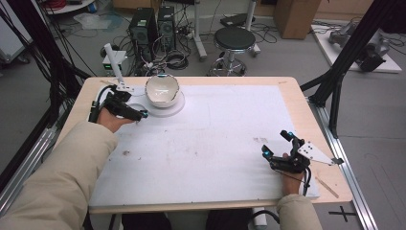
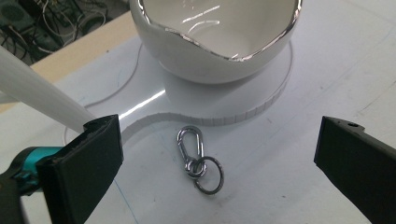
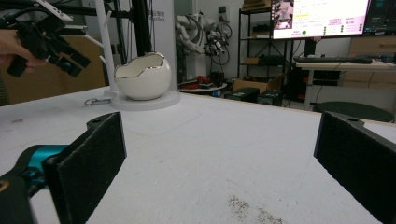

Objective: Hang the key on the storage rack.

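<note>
Left gripper [image 2: 219,158] hovers over a silver carabiner keyring [image 2: 198,158], fingers [image 2: 86,163] wide apart and touching nothing; the keyring lies flat on the white tabletop [image 1: 206,139], just in front of the round white base [image 2: 224,109] holding the egg-shaped white bowl [image 1: 162,90]. Right gripper [image 1: 277,143] rests well apart at the near right tabletop edge, fingers also spread, empty.

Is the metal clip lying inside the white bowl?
No, the clip with its ring lies on the white mat in front of the bowl, between the open left tongs.
</note>
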The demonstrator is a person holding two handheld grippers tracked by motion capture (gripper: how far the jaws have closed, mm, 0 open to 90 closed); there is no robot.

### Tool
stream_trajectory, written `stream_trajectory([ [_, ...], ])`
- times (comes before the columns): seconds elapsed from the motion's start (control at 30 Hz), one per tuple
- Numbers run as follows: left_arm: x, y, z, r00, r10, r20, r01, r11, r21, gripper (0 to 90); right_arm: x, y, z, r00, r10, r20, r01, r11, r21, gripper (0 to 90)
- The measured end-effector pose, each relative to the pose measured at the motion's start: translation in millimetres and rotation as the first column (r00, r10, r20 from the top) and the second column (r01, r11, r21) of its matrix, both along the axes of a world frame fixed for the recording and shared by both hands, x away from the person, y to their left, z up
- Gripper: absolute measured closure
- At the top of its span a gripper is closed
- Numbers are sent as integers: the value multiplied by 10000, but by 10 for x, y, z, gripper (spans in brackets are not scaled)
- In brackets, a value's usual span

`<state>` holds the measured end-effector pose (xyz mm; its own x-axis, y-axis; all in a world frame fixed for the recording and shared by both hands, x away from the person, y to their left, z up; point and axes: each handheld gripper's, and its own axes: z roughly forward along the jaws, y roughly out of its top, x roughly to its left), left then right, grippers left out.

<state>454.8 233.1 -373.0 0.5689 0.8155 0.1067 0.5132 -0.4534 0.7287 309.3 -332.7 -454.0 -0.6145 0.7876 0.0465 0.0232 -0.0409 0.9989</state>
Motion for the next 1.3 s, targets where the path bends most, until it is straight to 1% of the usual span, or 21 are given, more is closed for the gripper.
stream_trajectory([
  [0.13,51,-7,-69,9994,150,-305,-139,9993,353,17,0,-1,0,10000,17,-13,-17,10000,19,13],
  [0.2,71,-5,-106,9982,297,-524,-273,9986,462,17,0,0,0,10000,9,-11,-9,10000,27,13],
  [0.23,85,-1,-128,9974,327,-639,-287,9976,632,17,0,-1,0,10000,11,-16,-11,10000,12,13],
  [0.33,109,-9,-181,9950,437,-897,-359,9955,873,17,1,0,0,10000,-10,19,10,10000,-21,13],
  [0.4,123,-25,-218,9939,486,-988,-383,9939,1036,17,0,1,0,10000,-7,-3,7,10000,-2,13],
  [0.43,123,-25,-218,9939,486,-988,-383,9939,1036,17,1,0,0,10000,-12,14,12,10000,-16,13],
  [0.47,139,-38,-249,9928,502,-1089,-373,9924,1176,17,1,1,0,10000,-15,19,15,10000,-13,13],
  [0.57,156,-55,-296,9907,518,-1261,-342,9898,1383,17,1,2,1,10000,-14,20,14,10000,-12,13],
  [0.6,156,-55,-296,9907,518,-1261,-342,9898,1383,22,1,2,1,10000,-14,20,14,10000,-12,13],
  [0.63,164,-59,-325,9888,527,-1399,-314,9881,1505,29,5,3,0,10000,3,73,-3,10000,-21,13],
  [0.73,174,-61,-350,9846,607,-1637,-343,9866,1596,29,1,2,0,10000,-18,21,18,10000,-12,13],
  [0.77,175,-63,-359,9852,612,-1603,-351,9863,1610,29,1,1,0,10000,-22,22,22,10000,-17,13],
  [0.83,179,-68,-365,9836,676,-1671,-391,9850,1683,33,1,2,0,10000,-21,21,21,10000,-13,13],
  [0.9,181,-68,-371,9830,703,-1695,-406,9841,1729,78,1,2,1,10000,-21,21,21,10000,-15,13],
  [1.0,189,-65,-390,9823,721,-1731,-398,9823,1832,95,1,2,1,10000,-21,16,21,10000,-10,13],
  [1.07,191,-65,-398,9807,722,-1814,-366,9806,1927,127,5,3,1,10000,-3,73,3,10000,-19,13],
  [1.13,190,-74,-399,9801,697,-1859,-320,9796,1982,158,1,3,0,10000,-22,20,22,10000,-6,13],
  [1.2,186,-79,-394,9796,755,-1860,-359,9775,2078,228,1,2,0,10000,-18,17,18,10000,-10,13],
  [1.3,183,-72,-391,9798,774,-1844,-372,9765,2121,319,1,2,0,10000,-17,17,17,10000,-8,13],
])
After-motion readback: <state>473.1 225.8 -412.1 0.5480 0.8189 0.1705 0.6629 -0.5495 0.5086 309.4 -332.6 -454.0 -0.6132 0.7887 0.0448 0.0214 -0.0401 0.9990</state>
